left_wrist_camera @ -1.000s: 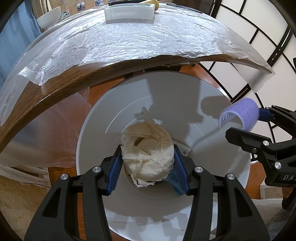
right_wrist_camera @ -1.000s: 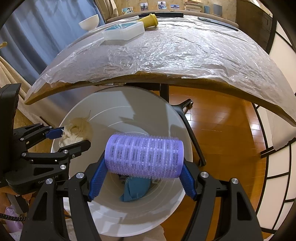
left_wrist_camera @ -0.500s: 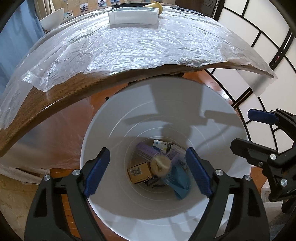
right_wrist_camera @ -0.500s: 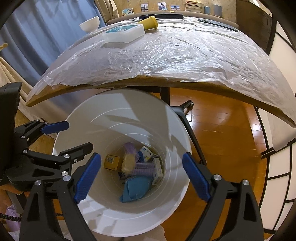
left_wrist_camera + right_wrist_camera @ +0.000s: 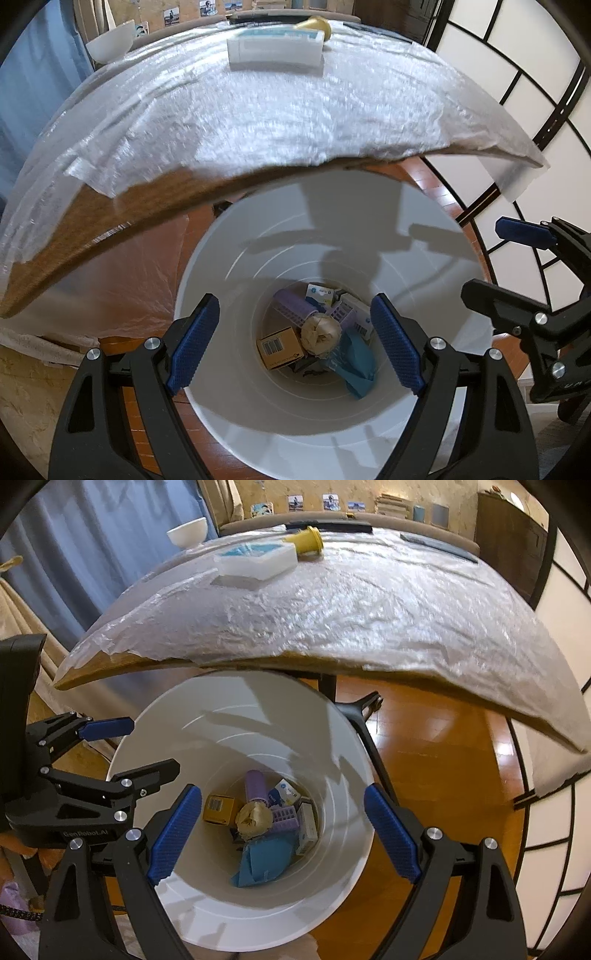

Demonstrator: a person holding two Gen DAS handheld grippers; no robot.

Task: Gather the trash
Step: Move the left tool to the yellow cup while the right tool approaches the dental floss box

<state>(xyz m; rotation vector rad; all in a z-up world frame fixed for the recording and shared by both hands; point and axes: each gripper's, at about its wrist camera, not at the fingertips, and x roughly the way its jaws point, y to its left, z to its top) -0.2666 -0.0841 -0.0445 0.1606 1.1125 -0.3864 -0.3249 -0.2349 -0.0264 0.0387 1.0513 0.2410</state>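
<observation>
A white trash bin point(image 5: 229, 280) point(image 5: 177, 738) stands on the floor under the table edge. At its bottom lie a crumpled paper wad point(image 5: 320, 334) point(image 5: 252, 818), purple hair rollers point(image 5: 293, 310) point(image 5: 256, 786), small boxes point(image 5: 279, 348) point(image 5: 218, 808) and a blue wrapper point(image 5: 354, 363) point(image 5: 264, 860). My left gripper point(image 5: 293, 343) hangs open and empty above the bin; it also shows in the right wrist view point(image 5: 129, 746). My right gripper point(image 5: 282, 834) is open and empty above the bin; it shows at the right of the left wrist view point(image 5: 495, 258).
The wooden table point(image 5: 110, 218) point(image 5: 110, 664) is covered with plastic film. On it sit a white box point(image 5: 275, 50) point(image 5: 256, 559), a yellow cup on its side point(image 5: 316, 26) point(image 5: 306, 541) and a white bowl point(image 5: 110, 40) point(image 5: 187, 531). A chair base point(image 5: 364, 709) stands beside the bin.
Both grippers opened. The paper wad fell from the left one and the purple roller from the right one into the bin. Both grippers have since risen slightly.
</observation>
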